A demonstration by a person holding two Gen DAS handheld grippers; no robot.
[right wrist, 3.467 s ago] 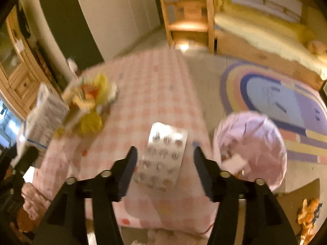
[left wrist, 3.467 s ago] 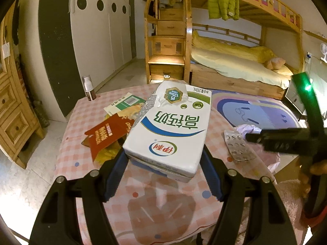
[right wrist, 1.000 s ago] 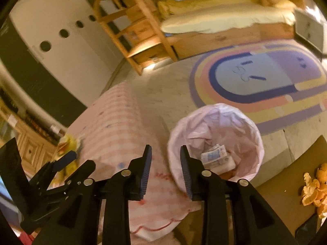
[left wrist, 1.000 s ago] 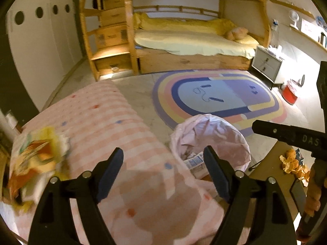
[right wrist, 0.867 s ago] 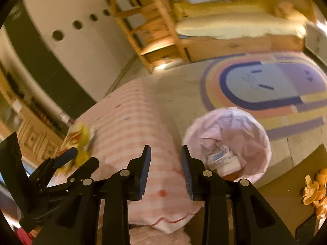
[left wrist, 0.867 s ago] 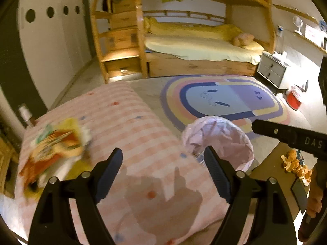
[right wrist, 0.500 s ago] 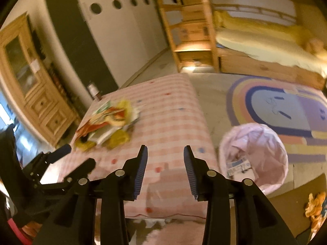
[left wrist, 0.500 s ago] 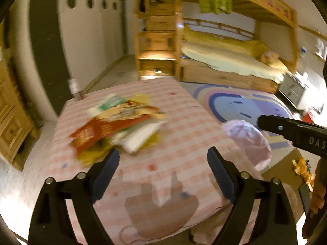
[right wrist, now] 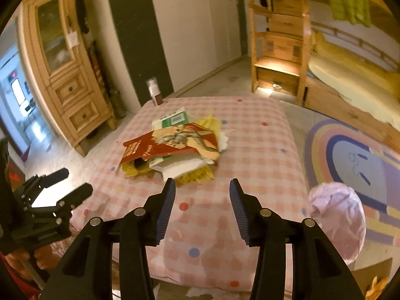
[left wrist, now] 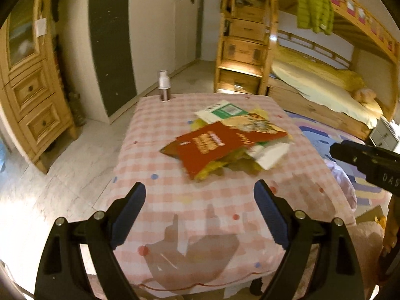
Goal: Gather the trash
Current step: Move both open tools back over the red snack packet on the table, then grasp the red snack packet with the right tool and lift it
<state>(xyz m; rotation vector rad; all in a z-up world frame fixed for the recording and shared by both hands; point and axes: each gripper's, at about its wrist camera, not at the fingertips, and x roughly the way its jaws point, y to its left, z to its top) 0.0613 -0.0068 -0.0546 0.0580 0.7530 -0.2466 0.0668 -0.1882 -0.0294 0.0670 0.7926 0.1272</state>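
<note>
- Wooden cabinet (left wrist: pixel 30 80) with drawers stands at far left, against the wall, on the pale floor.
- Left gripper (left wrist: pixel 200 200): jaws spread wide, nothing between them; it hangs above the near part of the table (left wrist: pixel 155 150), which wears a pink checked cloth with coloured dots. Its jaws have just been opening a little further.
- Small spray bottle (left wrist: pixel 164 86), white cap, upright on the far left corner of the table.
- Trash pile (left wrist: pixel 225 142) lies mid-table, beyond both sets of fingertips and not touched by either: a red flattened packet (left wrist: pixel 205 147) on top, a green-and-white carton piece (left wrist: pixel 220 111) at the far side, yellow wrappers (right wrist: pixel 197 175) beneath, a white card edge (left wrist: pixel 272 153) sticking out to the right.
- Right gripper (right wrist: pixel 202 190): jaws partly apart and empty, pointing down at the cloth just short of the pile; they have just been opening. In the left wrist view only its black body shows at the right edge.
- Bin lined with a pink bag (right wrist: pixel 337 217) sits on the floor just beside the table's right edge; contents not visible from here.
- Rainbow rug (right wrist: pixel 355 160) lies right of the table, with the wooden bunk bed (left wrist: pixel 325 80) behind it; a green jacket (left wrist: pixel 313 10) hangs from the upper rail.
</note>
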